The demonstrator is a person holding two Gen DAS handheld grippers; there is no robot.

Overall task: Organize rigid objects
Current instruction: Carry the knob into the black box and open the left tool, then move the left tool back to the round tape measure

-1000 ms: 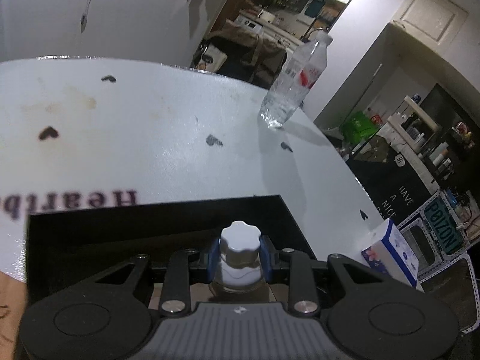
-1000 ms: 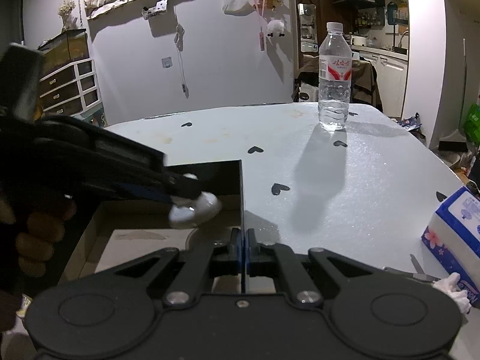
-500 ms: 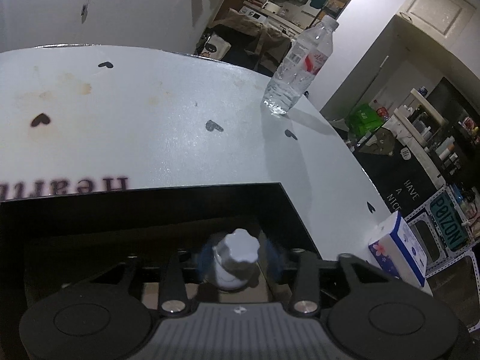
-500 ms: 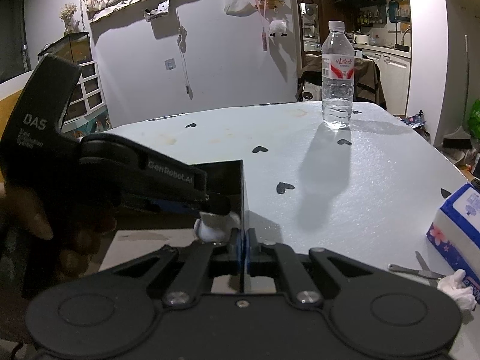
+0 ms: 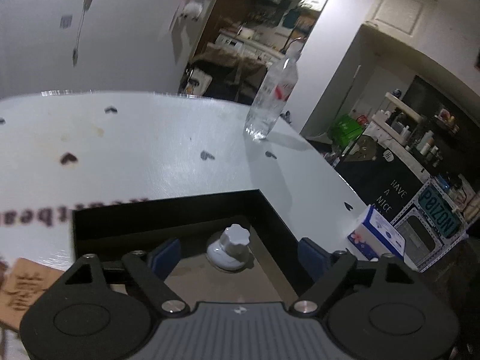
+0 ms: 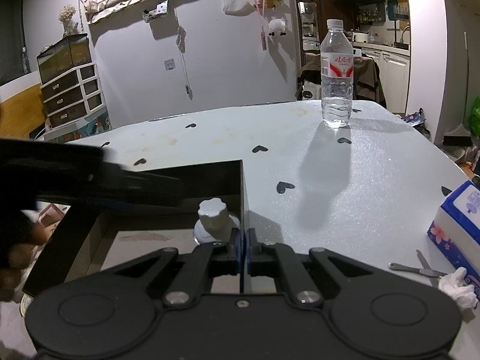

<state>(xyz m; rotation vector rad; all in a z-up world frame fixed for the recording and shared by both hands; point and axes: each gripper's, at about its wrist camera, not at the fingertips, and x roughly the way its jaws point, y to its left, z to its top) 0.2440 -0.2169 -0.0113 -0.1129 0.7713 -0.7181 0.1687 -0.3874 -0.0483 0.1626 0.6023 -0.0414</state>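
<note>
A small white bottle with a scalloped cap [image 5: 229, 250] stands upright in the far right corner of an open black box [image 5: 168, 207]. My left gripper [image 5: 238, 255] is open above the box, with the bottle free between its blue pads. My right gripper [image 6: 243, 241] is shut on the box's right wall [image 6: 241, 192]. In the right wrist view the bottle [image 6: 213, 219] stands just inside that wall, and the left gripper's dark arm [image 6: 90, 177] reaches across the box from the left.
A clear water bottle [image 6: 336, 75] stands at the far side of the white table [image 6: 300, 126]. A blue and white tissue box [image 6: 459, 225], a crumpled tissue [image 6: 457, 286] and a small metal tool [image 6: 415, 268] lie at the right edge.
My left gripper lowered the white bottle into the box, opened and let it go, then drew back and up. My right gripper stayed shut on the box wall.
</note>
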